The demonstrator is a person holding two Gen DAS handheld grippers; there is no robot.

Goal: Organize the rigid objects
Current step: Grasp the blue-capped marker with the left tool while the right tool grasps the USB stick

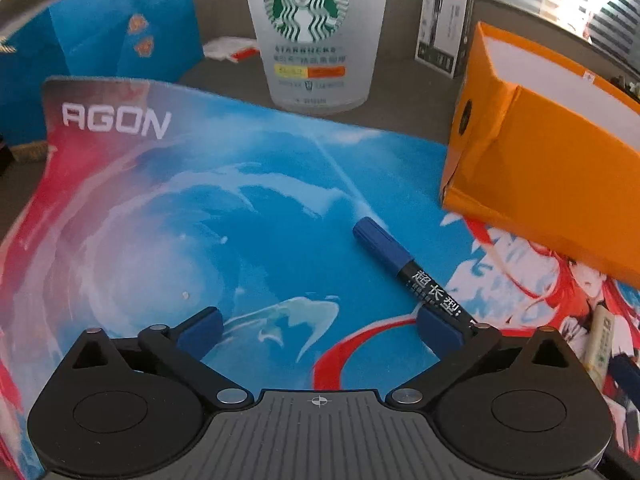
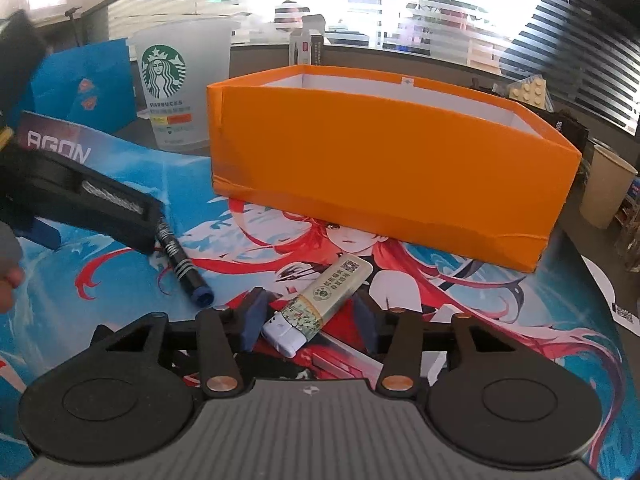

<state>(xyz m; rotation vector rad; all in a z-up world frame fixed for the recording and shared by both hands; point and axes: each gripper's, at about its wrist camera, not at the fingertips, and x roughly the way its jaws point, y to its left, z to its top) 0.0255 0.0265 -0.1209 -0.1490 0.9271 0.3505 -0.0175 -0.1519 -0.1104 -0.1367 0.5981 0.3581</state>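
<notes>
Item 1: marker pen (image 1: 412, 270), black barrel with blue cap. It lies flat on the printed mat (image 1: 248, 216), cap end pointing toward the orange box (image 1: 560, 184). Judged light, rigid and round, so likely to roll; best taken across the mid-barrel. The left tool (image 1: 320, 330) stands at its widest and holds nothing. Its right finger sits against the pen's near end, and the barrel lies outside the gap rather than between the fingers.

Item 2: small tube-shaped pack (image 2: 320, 300), cream-and-green label, white cap toward the camera. It lies on the mat just in front of the box wall. Judged light and stiff, with a smooth wrapper that may slip; best gripped across the labelled body rather than the cap. The right tool (image 2: 310, 324) is at a middling width with the pack's capped end between its fingers. The left pad appears near or against it, and a gap shows on the right side, so no firm grip is evident.

Surroundings: frosted plastic cup (image 1: 316, 32) behind the mat, blue paper bag (image 1: 120, 32) to its left, a small carton (image 1: 444, 20) behind the box, a paper cup (image 2: 608, 192) on the table at far right. The box's tall near wall must be cleared to drop anything in.
</notes>
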